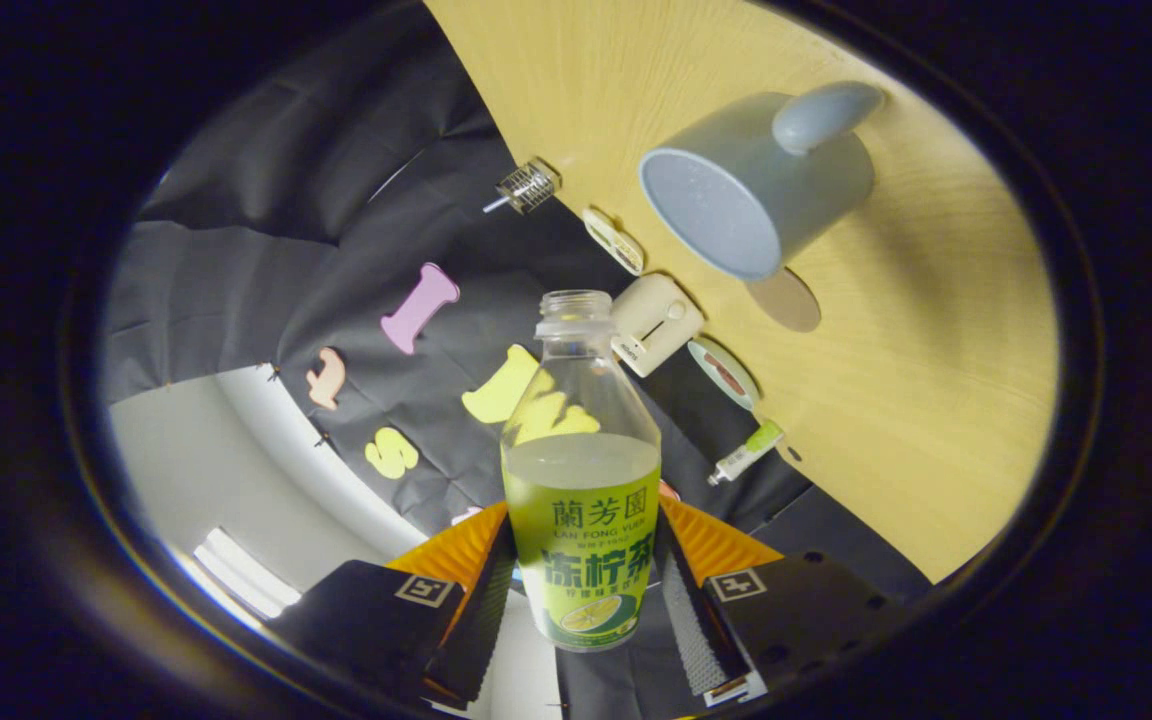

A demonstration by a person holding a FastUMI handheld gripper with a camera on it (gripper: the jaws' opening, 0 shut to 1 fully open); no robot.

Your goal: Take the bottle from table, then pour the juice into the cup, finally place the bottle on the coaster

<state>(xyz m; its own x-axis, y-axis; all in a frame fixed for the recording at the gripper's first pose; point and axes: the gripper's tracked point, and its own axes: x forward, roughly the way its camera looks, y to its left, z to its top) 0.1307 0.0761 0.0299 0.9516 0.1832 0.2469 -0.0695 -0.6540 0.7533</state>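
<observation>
While the gripper (581,590) is pinching the bottle (581,480) by its label, both fingers (481,600) pressing its sides, the whole view is rolling over, so the table (936,400) is running up one side. The bottle is uncapped, mouth open, with juice sitting about halfway up the body. Just beyond the mouth, a cream box (656,322) and a small tube (746,452) are lying along the table edge. Farther on, the cup (751,185) is standing on the table, handle facing away from the bottle, and a tan round coaster (786,300) is lying just beside its base. Judging by this, the pour is about to start: the mouth is not over the rim yet. Best to bring the mouth above the cup opening first, then tip slowly, keeping the squeeze firm so the bottle is not slipping.
</observation>
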